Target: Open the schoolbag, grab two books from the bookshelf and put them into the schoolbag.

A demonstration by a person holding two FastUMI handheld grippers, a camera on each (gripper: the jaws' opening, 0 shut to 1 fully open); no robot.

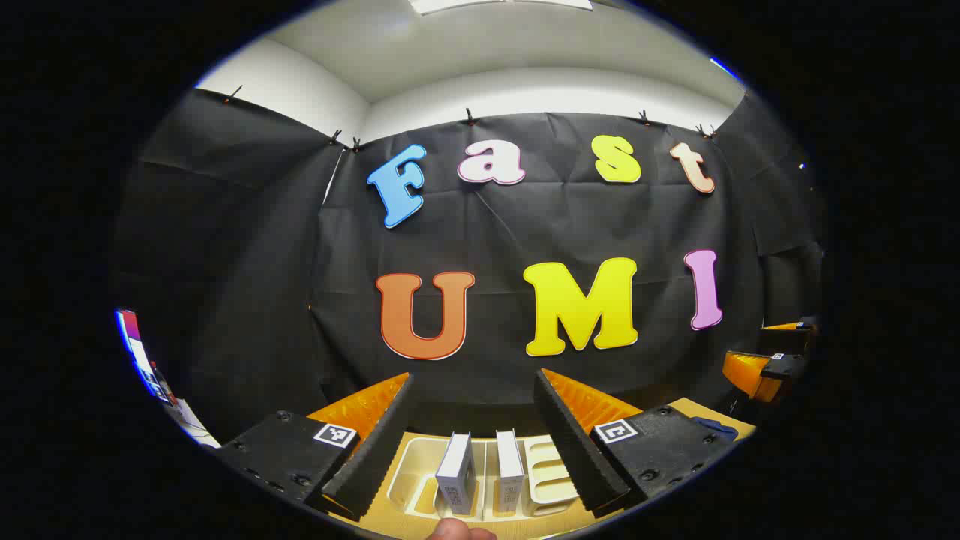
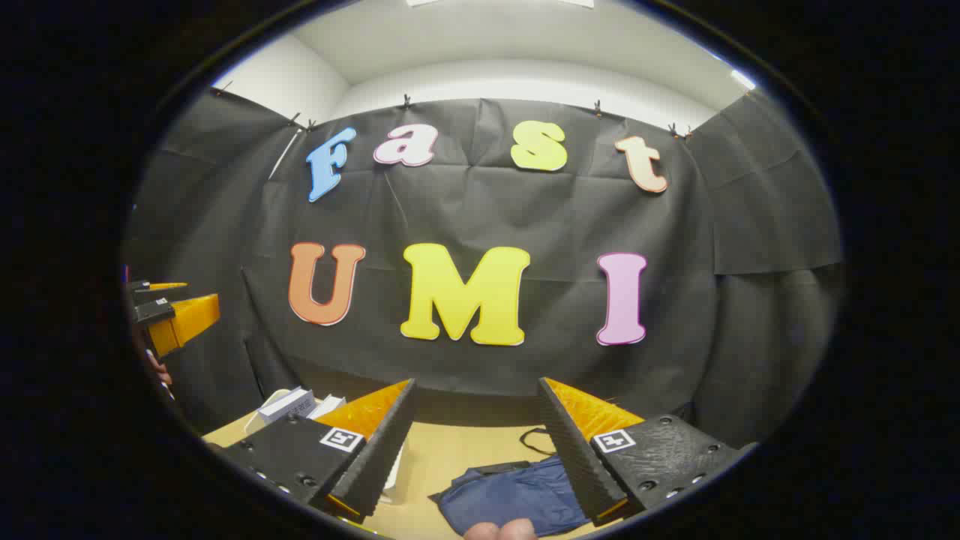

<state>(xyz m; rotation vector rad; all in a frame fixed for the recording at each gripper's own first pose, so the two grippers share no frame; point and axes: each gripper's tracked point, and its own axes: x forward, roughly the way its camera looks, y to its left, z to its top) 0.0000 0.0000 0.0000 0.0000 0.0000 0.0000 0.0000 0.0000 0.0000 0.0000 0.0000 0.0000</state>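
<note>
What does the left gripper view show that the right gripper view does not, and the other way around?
Left gripper view: the cream bookshelf seen from the front, with two books standing upright in its slots, just beyond the left gripper.
Right gripper view: the blue schoolbag lying flat with its black strap, just beyond the right gripper.
Shared: the wooden table, the books, each gripper's open fingers, and the other gripper far off at the edge.

Both the left gripper (image 1: pixel 474 390) and right gripper (image 2: pixel 476 394) hover level, fingers spread wide apart, gripping nothing.
</note>
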